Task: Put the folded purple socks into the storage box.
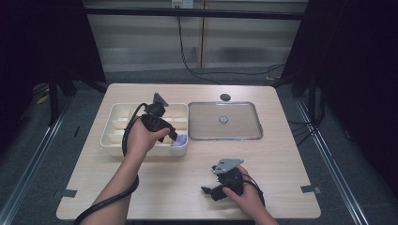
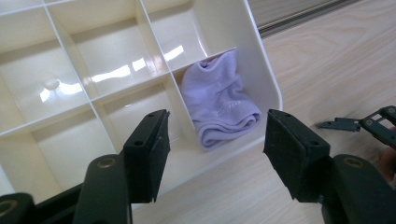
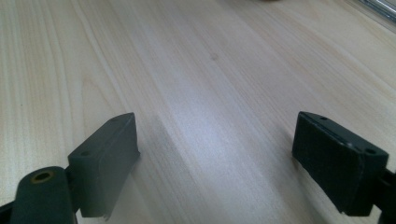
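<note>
Where dividers (image 2: 93,105) wall it, lilac sock (image 2: 219,105), tray's (image 1: 109,139) corner cell

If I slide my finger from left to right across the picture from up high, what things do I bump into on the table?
Cream divided tray → left gripper → purple sock → clear lid. The right gripper lies nearer, below the lid.

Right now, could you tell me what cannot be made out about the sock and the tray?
- High view: the hand and left claw cover most of the sock.
- Left gripper view: the tray runs off the top and left edges; the sock's underside is hidden by its folds.
</note>
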`<state>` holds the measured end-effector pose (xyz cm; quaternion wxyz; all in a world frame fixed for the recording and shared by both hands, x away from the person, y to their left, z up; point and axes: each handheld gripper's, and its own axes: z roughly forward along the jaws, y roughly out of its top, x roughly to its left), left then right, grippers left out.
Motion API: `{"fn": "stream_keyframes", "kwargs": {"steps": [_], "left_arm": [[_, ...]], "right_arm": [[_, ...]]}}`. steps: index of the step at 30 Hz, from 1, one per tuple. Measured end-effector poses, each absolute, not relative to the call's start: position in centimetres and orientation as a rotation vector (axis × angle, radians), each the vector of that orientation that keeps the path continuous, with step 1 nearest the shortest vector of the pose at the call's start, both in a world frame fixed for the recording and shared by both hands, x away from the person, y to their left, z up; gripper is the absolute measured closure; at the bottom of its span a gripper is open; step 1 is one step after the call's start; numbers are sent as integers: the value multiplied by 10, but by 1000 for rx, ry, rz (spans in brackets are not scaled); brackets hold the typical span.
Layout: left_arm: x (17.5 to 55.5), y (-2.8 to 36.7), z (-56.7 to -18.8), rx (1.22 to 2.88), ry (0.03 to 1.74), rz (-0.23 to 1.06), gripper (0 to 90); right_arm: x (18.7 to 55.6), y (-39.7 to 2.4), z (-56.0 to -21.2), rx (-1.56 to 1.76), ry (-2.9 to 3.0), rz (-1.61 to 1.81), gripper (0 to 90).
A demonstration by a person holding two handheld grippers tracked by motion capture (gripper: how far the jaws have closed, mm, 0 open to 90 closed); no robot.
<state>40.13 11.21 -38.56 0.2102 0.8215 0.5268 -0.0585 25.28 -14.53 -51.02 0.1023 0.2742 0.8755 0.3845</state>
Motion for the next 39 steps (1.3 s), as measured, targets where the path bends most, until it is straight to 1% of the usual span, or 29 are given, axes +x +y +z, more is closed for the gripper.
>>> {"fn": "stream_keyframes", "kwargs": {"steps": [6, 16, 32, 39], "left_arm": [[395, 117, -384, 2274, 1451, -180, 349], [387, 128, -385, 2271, 1429, -182, 308], [371, 131, -381, 2286, 1368, -188, 293], [365, 135, -387, 2293, 1348, -198, 290]], "right_arm": [[253, -145, -510, 813, 2585, 1135, 136], [253, -145, -510, 810, 2584, 1135, 136], [253, -145, -510, 809, 2584, 1136, 136], [253, -145, -510, 808, 2584, 1136, 136]]}}
